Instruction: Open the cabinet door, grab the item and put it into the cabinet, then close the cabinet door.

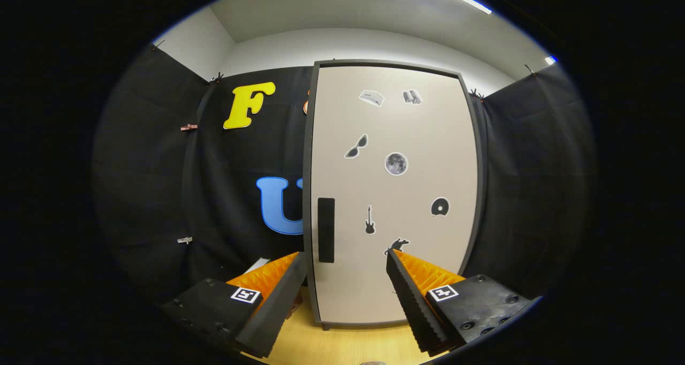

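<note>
A tall cabinet [393,194] with a pale door in a dark frame stands on the wooden table, straight ahead of my fingers. The door is closed and carries several small stickers. Its black vertical handle [326,229] sits near the door's left edge, just beyond my left fingertip. My gripper [346,258] is open, with a wide gap between the fingers and nothing in it. A small light-coloured object [258,264] peeks out behind the left finger, mostly hidden; I cannot tell what it is.
The wooden tabletop [342,346] runs under the fingers up to the cabinet's base. Black cloth walls close in the booth on the left, behind and on the right of the cabinet.
</note>
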Demonstrator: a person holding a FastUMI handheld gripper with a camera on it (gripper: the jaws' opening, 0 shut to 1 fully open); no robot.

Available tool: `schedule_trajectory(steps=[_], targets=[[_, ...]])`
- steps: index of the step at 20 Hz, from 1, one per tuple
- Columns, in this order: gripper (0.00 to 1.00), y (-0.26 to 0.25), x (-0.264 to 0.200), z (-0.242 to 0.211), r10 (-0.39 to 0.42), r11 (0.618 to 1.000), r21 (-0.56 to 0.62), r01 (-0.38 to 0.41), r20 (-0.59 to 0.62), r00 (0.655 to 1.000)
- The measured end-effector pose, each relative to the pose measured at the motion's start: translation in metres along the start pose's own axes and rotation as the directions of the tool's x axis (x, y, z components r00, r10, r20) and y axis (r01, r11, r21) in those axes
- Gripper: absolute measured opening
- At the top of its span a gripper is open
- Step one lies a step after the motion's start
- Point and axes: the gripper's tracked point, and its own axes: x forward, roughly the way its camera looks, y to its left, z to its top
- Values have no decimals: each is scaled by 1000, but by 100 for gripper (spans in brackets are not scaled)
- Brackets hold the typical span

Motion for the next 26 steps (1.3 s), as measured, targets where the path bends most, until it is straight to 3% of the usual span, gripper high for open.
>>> schedule_trajectory(steps=[7, 19, 24, 26], targets=[[98, 10, 62, -15, 25, 999, -26, -26, -17, 1000], [96, 22, 138, -31, -15, 1000, -23, 15, 11, 1000], [89, 23, 154, -40, -35, 999, -7, 35, -8, 999], [78, 22, 155, -39, -38, 999, -11, 38, -7, 999]])
